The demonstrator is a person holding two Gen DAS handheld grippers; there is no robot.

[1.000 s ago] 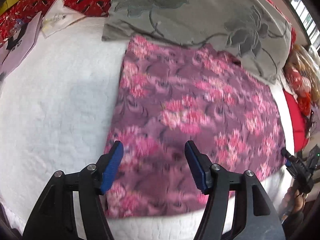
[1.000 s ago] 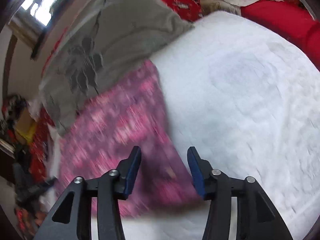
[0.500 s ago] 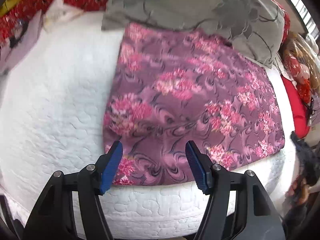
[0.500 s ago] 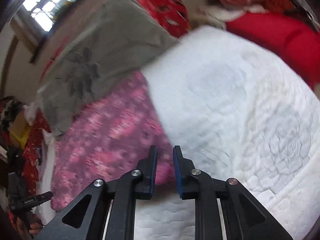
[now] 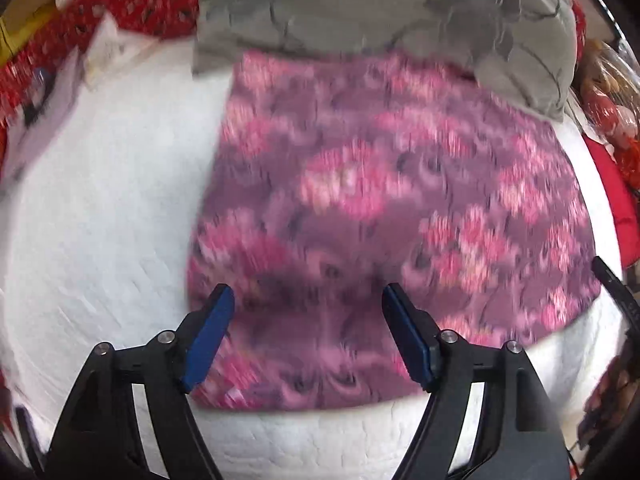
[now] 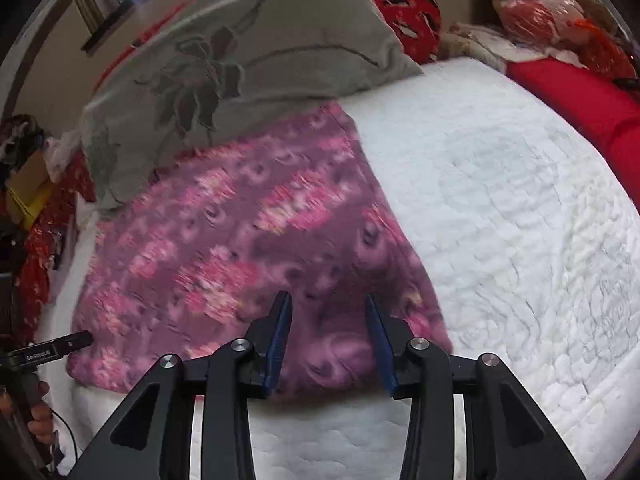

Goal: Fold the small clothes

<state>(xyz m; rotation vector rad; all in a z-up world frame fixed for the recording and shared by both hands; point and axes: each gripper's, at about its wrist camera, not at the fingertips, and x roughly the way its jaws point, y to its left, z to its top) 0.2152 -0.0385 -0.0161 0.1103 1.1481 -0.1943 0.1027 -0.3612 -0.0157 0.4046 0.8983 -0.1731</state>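
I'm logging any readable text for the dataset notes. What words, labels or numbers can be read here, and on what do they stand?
"GenRobot.AI", roughly, small and only just legible: white lettering on the black finger of the left gripper, seen in the right wrist view.
Papers at the far edge of the white quilt: dark marks, too blurred to read.
Nothing else carries text.

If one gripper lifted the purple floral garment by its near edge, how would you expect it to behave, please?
The purple floral garment lies flat on the white quilt, so it is probably floppy and would drape. It looks thin, likely light. Its layers may slide apart.

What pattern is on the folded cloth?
Pink flowers on purple cloth; clearest in the right wrist view.
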